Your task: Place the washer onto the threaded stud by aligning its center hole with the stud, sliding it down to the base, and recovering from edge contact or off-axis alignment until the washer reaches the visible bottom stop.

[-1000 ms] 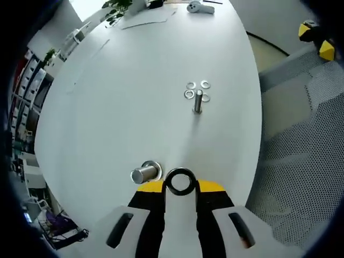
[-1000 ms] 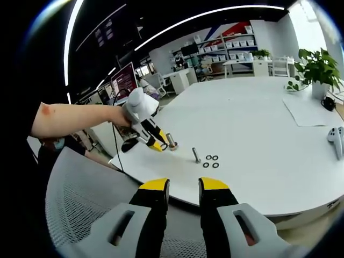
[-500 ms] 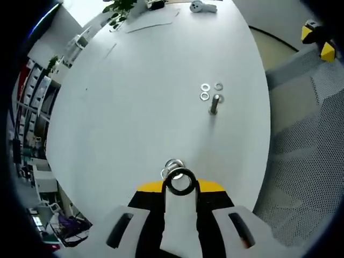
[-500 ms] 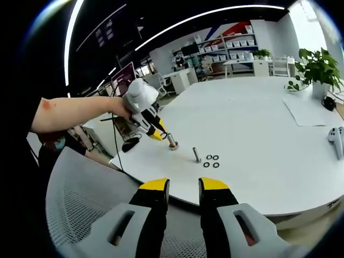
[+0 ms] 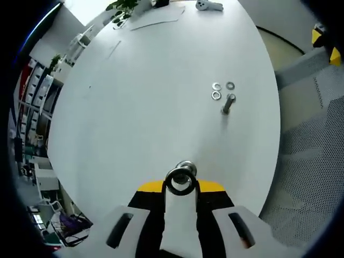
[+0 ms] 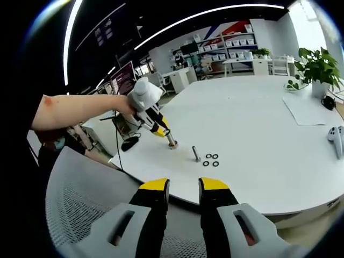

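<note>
Your left gripper (image 5: 181, 188) holds a dark washer (image 5: 180, 181) between its closed jaws, and the washer sits right over the top of the stud (image 5: 185, 167), close to the near edge of the white table (image 5: 140, 102). In the right gripper view your left arm (image 6: 80, 110) reaches out straight from the left, with the gripper tilted down onto the stud (image 6: 171, 142). Your right gripper (image 6: 184, 187) hangs off the table, above a mesh chair (image 6: 80, 204); its jaws are slightly apart and hold nothing. A second bolt (image 5: 228, 102) stands well apart from the stud, with loose washers (image 5: 222, 90) just beside it. Between them the table is bare. A white controller (image 6: 336, 138) lies near the far right edge.
</note>
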{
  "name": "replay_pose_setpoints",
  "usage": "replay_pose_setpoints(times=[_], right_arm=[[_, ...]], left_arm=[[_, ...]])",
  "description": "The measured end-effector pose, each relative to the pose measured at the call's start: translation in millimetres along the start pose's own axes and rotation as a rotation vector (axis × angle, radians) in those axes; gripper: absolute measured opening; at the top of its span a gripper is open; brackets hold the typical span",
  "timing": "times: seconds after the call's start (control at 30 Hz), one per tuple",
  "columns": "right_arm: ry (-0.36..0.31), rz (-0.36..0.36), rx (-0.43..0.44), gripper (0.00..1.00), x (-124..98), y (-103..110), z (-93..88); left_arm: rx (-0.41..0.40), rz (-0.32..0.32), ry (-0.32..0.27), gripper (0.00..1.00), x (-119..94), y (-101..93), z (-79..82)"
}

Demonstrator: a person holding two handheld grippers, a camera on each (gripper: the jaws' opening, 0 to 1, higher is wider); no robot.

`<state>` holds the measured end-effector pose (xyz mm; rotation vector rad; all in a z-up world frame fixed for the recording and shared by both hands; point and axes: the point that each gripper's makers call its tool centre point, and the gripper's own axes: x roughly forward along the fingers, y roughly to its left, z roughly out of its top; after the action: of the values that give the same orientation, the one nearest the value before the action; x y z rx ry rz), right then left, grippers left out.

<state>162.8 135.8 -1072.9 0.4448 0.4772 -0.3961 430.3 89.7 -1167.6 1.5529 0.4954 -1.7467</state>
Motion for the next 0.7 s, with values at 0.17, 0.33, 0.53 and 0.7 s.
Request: replay_pose_setpoints(times=[0.17, 0.33, 0.53, 0.7], right_arm=[[0.003, -0.003, 0.004, 0.25, 0, -1, -0.9], [0.006, -0.007, 0.010, 0.25, 0, -1, -1.4], [0.012, -0.008, 0.013, 0.25, 0, -2, -2.4], [0.011, -0.010, 0.013, 0.25, 0, -2, -2.0]], left_arm=[[0.008, -0.020, 0.021, 0.18, 3, 0.5, -0.1], [0.013, -0.038, 0.035, 0.18, 6, -1.2, 1.0], [0.030, -0.048, 0.060, 0.18, 15, -1.3, -0.5], [0.031, -0.063, 0.082, 0.18, 23, -0.8, -2.8]])
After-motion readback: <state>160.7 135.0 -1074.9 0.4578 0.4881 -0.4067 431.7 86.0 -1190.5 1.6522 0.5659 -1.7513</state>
